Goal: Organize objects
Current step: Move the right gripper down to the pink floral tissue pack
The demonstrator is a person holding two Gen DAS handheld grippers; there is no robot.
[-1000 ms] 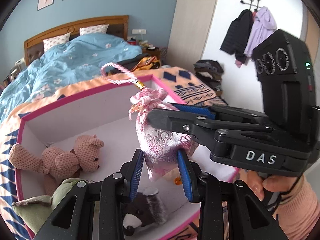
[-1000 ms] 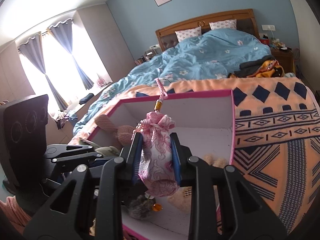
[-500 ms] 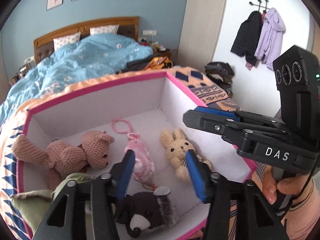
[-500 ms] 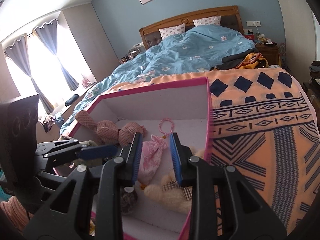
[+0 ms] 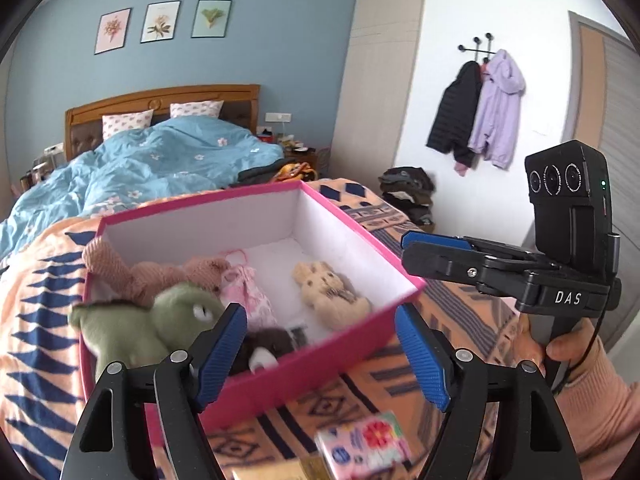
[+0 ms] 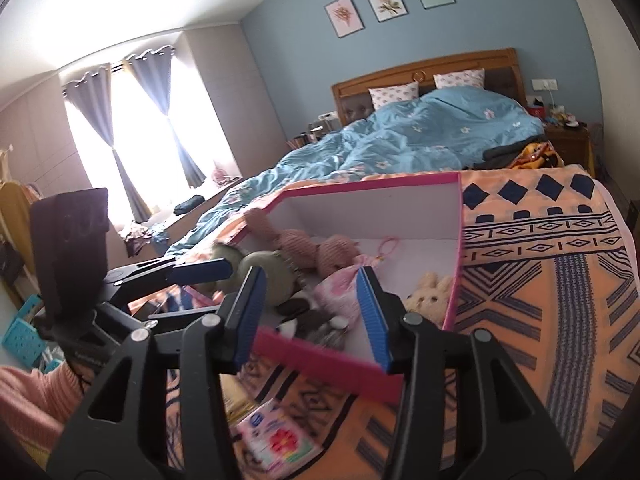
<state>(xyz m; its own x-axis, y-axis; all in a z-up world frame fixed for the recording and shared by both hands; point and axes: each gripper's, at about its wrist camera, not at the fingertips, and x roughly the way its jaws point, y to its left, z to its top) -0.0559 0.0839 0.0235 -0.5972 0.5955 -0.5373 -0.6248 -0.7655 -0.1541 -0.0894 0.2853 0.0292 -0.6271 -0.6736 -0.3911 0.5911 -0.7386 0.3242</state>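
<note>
Left wrist view: you are looking across the patterned blanket at the pink box, whose near wall runs right between your left gripper's jaws. Those jaws stand wide apart and hold nothing. Beyond them, inside the box, the green plush sits just past your left-hand finger, with the pink bear behind it. The pouch lies on the box floor ahead of the gap, a little toward the left-hand finger, its cord loop pointing to the far wall. The rabbit lies beside it, nearer the right-hand finger but well beyond it. The dark plush rests against the near wall, just past the left-hand pad. Below the jaws, outside the box, a flowered packet lies blurred on the blanket.

From the right wrist, your right gripper hangs over the box's near corner, jaws also apart and empty. The pouch shows between the fingers, close to the right-hand pad; the rabbit lies just outside that finger, and the packet lies beneath the jaws.
</note>
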